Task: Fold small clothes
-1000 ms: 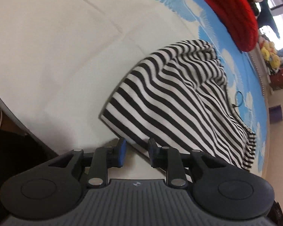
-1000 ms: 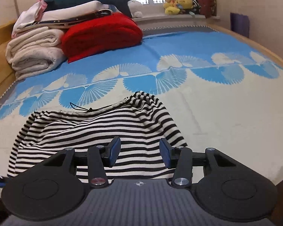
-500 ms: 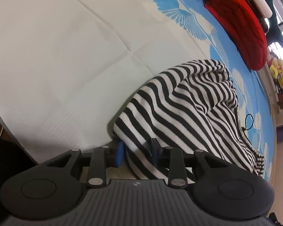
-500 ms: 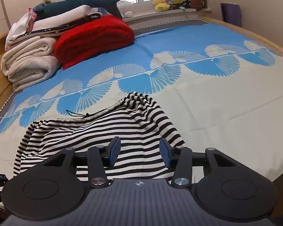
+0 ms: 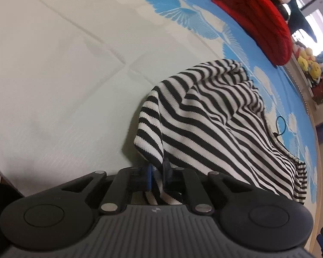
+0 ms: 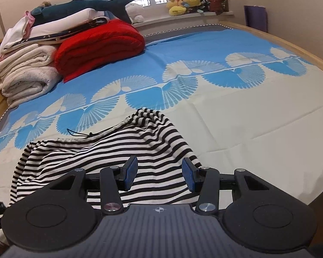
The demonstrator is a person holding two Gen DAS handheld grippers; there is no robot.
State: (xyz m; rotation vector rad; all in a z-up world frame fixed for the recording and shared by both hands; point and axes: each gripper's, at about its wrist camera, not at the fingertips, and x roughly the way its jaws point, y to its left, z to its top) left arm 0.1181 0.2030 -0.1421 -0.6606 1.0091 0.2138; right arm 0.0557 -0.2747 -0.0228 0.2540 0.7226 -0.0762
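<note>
A black-and-white striped garment (image 5: 217, 116) with a black drawstring (image 5: 280, 126) lies rumpled on the bed. My left gripper (image 5: 158, 177) is shut on the garment's near hem corner and lifts it off the sheet, so the cloth bunches above the jaws. In the right wrist view the same striped garment (image 6: 109, 148) spreads across the near part of the bed. My right gripper (image 6: 159, 175) is open over its near edge, with striped cloth between the blue pads, which stand apart from it.
The bed sheet (image 6: 247, 116) is cream near me and blue with fan patterns farther back. A folded red blanket (image 6: 101, 47), white folded blankets (image 6: 25, 75) and a shark plush (image 6: 92, 5) sit at the headboard side. Plush toys (image 6: 183, 2) line the windowsill. The wooden bed edge (image 6: 312, 58) runs along the right.
My left gripper has moved onto the garment's hem, closed on it and lifted the corner. The right gripper has stayed open, shifting slightly forward over the cloth.
</note>
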